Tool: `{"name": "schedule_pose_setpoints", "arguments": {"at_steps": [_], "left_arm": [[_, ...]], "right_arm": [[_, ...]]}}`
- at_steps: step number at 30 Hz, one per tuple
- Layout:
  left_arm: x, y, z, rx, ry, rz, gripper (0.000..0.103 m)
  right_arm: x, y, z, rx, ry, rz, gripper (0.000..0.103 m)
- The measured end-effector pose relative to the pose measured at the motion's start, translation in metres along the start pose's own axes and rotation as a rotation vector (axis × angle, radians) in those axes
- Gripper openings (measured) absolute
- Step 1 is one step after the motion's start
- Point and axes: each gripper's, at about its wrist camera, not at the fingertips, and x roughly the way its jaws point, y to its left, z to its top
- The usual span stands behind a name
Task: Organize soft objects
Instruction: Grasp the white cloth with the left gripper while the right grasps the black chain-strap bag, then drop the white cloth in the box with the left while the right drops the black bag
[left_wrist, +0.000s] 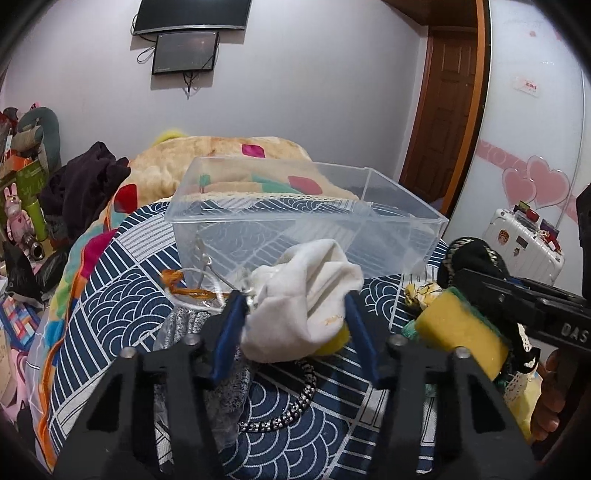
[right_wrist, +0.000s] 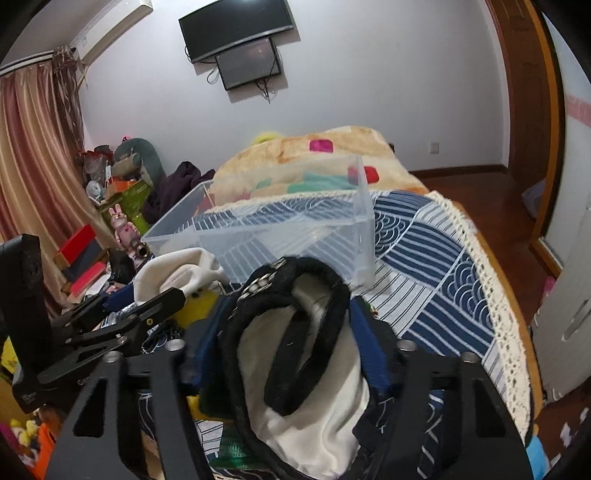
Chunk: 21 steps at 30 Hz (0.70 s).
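Spread over a bed, the navy wave-patterned cloth (left_wrist: 122, 295) carries a clear plastic box (left_wrist: 306, 218) toward its far edge. Left gripper (left_wrist: 293, 317) pinches a limp white sock (left_wrist: 303, 306) by its bunched middle, while right gripper (right_wrist: 291, 332) clamps a black woven pouch with white lining (right_wrist: 295, 350); both look light and floppy, best held mid-bundle.

White letters "DAS" on black body of right tongs (left_wrist: 461, 275); remaining letters cut off.

A bed carries everything, spread with a navy-and-white patterned cloth (left_wrist: 122, 295) edged in cream lace (right_wrist: 495, 306). On the cloth, far centre, stands a clear plastic box (left_wrist: 303, 221). Nearer lie a grey knit piece (left_wrist: 184, 325), a black-and-white braided cord (left_wrist: 284, 413) and an orange thread (left_wrist: 177, 280) at left. Beyond the box lies a beige blanket (left_wrist: 229, 155), with dark clothes (left_wrist: 88, 181) at far left.
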Motion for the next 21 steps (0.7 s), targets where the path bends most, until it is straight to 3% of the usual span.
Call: {"name": "schedule_pose_setpoints", "arguments": {"at_steps": [4,6,21], "left_arm": [[-0.002,0.002,-0.001,-0.007,-0.001,-0.006,0.037],[-0.004,0.004,0.001,-0.012,-0.001,-0.011,0.031],[-0.043,0.007,0.030,-0.012,-0.100,-0.023,0.027]], "right_arm": [[-0.003,0.002,0.001,-0.006,-0.012,0.001,0.023],[-0.006,0.004,0.002,-0.014,-0.029,-0.016,0.017],[-0.036,0.012,0.030,-0.049,-0.159,-0.029,0.013]]}}
